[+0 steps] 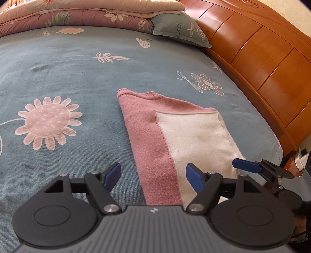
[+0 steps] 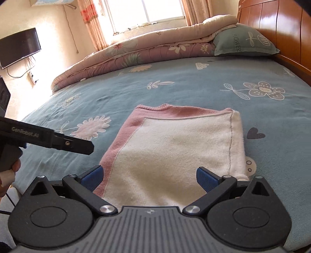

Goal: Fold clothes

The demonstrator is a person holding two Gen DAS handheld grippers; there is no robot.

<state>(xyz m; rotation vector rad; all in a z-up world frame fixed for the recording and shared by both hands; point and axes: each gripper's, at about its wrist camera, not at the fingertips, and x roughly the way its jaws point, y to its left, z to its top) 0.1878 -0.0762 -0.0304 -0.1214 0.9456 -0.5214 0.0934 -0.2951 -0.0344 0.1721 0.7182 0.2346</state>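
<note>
A pink and cream sweater [image 1: 175,132] lies folded into a flat rectangle on the blue flowered bed sheet [image 1: 68,68], neckline at the far end. My left gripper [image 1: 153,173] hovers open over its near pink edge, with nothing pressed between the blue pads. In the right wrist view the sweater [image 2: 175,148] fills the middle. My right gripper [image 2: 149,173] stands open above its near cream edge, holding nothing. The left gripper [image 2: 87,147] reaches in from the left, beside the sweater's pink border. One blue fingertip [image 1: 245,165] of the right gripper shows at the sweater's near right corner.
A folded floral quilt [image 2: 136,52] and a grey-green pillow [image 2: 245,40] lie at the far side of the bed. The wooden headboard [image 1: 262,58] runs along the right. A wall-mounted TV [image 2: 19,48] and a curtained window [image 2: 147,11] stand beyond. A hand [image 2: 9,171] holds the left gripper.
</note>
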